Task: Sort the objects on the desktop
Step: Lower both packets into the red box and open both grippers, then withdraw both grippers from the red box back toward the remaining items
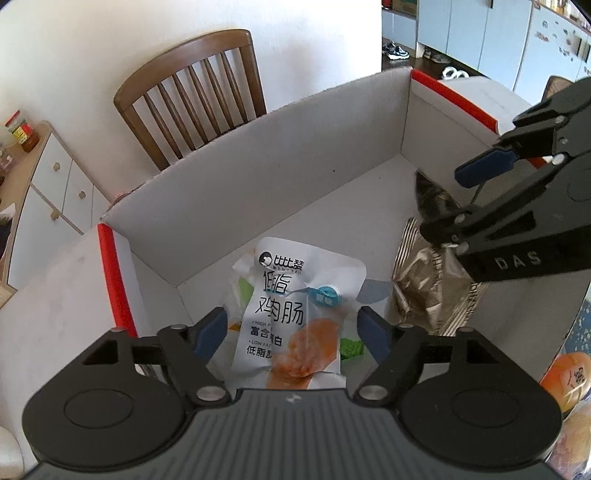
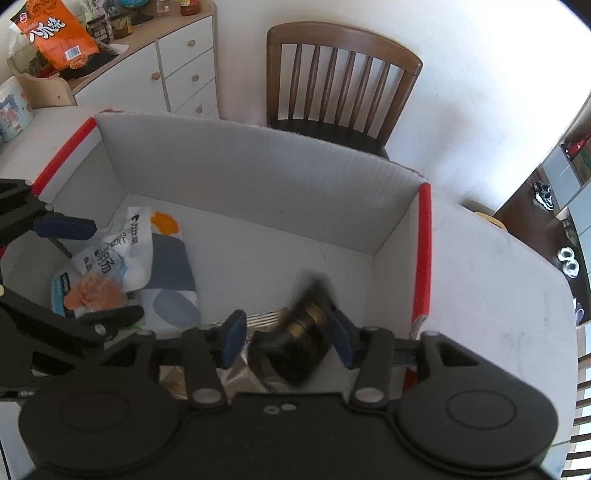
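A white cardboard box (image 1: 258, 177) (image 2: 240, 166) with red edges sits on the table. Inside it lies a white chicken-sausage packet (image 1: 291, 314) (image 2: 110, 266), and my left gripper (image 1: 291, 332) (image 2: 92, 273) hangs open over it, pads clear of both sides. My right gripper (image 2: 288, 339) (image 1: 461, 203) is open at the box's right end. A dark, blurred snack packet (image 2: 299, 343) (image 1: 432, 199) sits loose between its pads, above a gold striped packet (image 1: 428, 295) (image 2: 240, 373).
A blue-patterned pouch (image 2: 173, 273) lies under the sausage packet. A wooden chair (image 1: 192, 92) (image 2: 343, 74) stands behind the box, beside a white cabinet (image 1: 55, 177) (image 2: 184, 66) that carries an orange snack bag (image 2: 55, 33). An orange item (image 1: 569, 376) lies outside the box.
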